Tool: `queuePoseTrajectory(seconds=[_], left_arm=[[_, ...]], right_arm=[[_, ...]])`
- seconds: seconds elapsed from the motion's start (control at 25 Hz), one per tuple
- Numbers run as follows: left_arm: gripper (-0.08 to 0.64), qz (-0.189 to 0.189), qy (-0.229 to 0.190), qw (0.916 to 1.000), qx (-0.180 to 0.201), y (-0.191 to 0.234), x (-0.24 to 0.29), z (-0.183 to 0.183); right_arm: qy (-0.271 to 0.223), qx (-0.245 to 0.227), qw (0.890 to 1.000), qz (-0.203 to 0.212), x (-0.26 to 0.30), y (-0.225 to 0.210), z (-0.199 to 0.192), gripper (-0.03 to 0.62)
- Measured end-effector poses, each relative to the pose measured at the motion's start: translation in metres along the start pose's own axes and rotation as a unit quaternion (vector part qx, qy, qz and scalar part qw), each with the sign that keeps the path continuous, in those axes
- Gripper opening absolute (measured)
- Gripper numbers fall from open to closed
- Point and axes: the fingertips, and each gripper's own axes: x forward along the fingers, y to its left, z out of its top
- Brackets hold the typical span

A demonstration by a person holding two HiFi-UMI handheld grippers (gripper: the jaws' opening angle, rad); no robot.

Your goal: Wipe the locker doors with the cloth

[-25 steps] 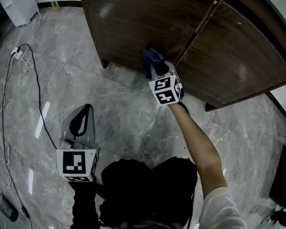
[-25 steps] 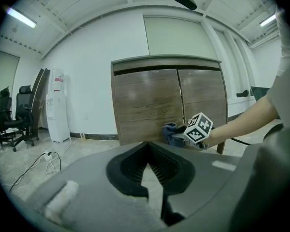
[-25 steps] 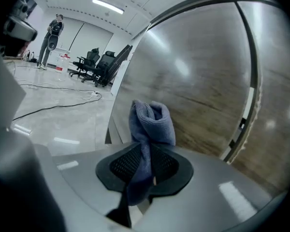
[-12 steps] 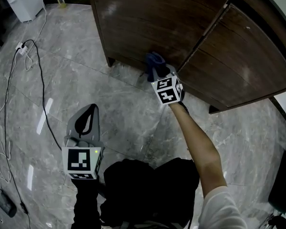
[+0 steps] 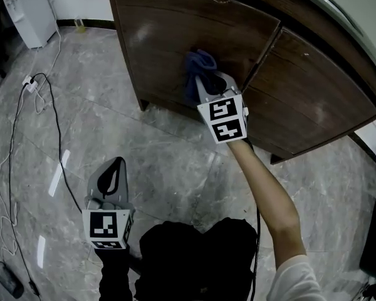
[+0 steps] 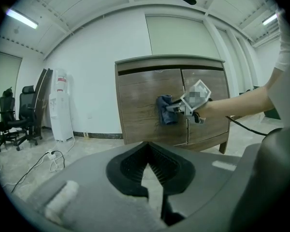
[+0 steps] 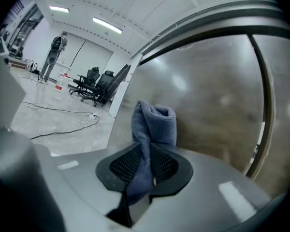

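A brown wooden locker with two doors stands on the grey stone floor. My right gripper (image 5: pixel 208 88) is shut on a folded blue cloth (image 5: pixel 197 73) and holds it against the left door (image 5: pixel 163 36), near the seam with the right door (image 5: pixel 313 93). In the right gripper view the cloth (image 7: pixel 154 122) runs up between the black pads of the right gripper (image 7: pixel 141 170). From the left gripper view, the cloth (image 6: pixel 165 109) sits at mid height on the left door (image 6: pixel 140 105). My left gripper (image 5: pixel 111 171) hangs low over the floor, shut and empty, well short of the locker.
A white water dispenser (image 5: pixel 28 11) stands at the back left. A power strip with cables (image 5: pixel 30 83) lies on the floor to the left. Office chairs (image 6: pixel 12 115) are at the far left of the room. The person's dark-clothed legs (image 5: pixel 194 256) fill the bottom.
My right gripper has carried the cloth up the left door, from near its bottom edge to about mid height. The left gripper has stayed low over the floor.
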Motion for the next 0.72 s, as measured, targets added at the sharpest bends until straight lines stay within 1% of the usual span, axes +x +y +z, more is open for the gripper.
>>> queuePoseTrajectory(seconds=[0.16, 0.36, 0.44, 0.56, 0.64, 0.72], left_arm=[[0.002, 0.005, -0.004, 1.0000, 0.001, 0.004, -0.002, 0.007], [0.002, 0.011, -0.016, 0.9998, 0.002, 0.007, -0.005, 0.022], [0.002, 0.016, -0.019, 0.9997, 0.003, 0.009, -0.007, 0.025], [0.002, 0.018, -0.019, 0.9997, 0.003, 0.011, -0.007, 0.022], [0.002, 0.019, -0.013, 0.9997, 0.000, 0.013, -0.007, 0.016], [0.002, 0.019, -0.005, 0.9998, -0.005, 0.014, -0.006, 0.009]], right_arm=[[-0.036, -0.004, 0.999, -0.009, -0.015, -0.024, 0.064, 0.063], [-0.070, -0.043, 0.996, -0.022, -0.027, -0.043, 0.126, 0.063], [-0.082, -0.051, 0.995, -0.029, -0.030, -0.049, 0.143, 0.063], [-0.099, -0.036, 0.994, -0.033, -0.034, -0.059, 0.160, 0.063], [-0.109, -0.028, 0.993, -0.036, -0.036, -0.062, 0.166, 0.063], [-0.117, -0.033, 0.992, -0.042, -0.035, -0.061, 0.166, 0.064]])
